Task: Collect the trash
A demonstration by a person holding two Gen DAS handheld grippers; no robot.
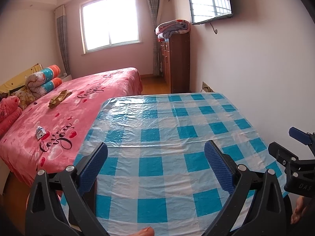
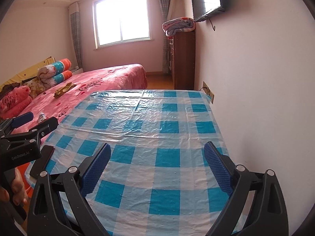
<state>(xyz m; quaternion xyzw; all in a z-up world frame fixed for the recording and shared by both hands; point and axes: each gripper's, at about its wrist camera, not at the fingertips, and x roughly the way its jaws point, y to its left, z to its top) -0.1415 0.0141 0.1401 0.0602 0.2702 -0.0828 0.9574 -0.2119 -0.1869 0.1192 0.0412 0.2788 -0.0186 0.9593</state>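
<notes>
the left gripper (image 1: pixel 155 165) and right gripper (image 2: pixel 157 165) both hover over the counter under a blue-and-white checked plastic cloth (image 1: pixel 167 137), their blue-padded fingers (image 1: pixel 94 167) spread wide and holding nothing. no container shows. the trash lies on the pink fleece bed (image 1: pixel 82 102) to the left: a small crumpled white-and-blue wrapper (image 1: pixel 40 132) near the bed's edge, and a crumpled gold foil wrapper (image 1: pixel 60 98) farther up, toward the rolled quilts. a window lights the far wall.
</notes>
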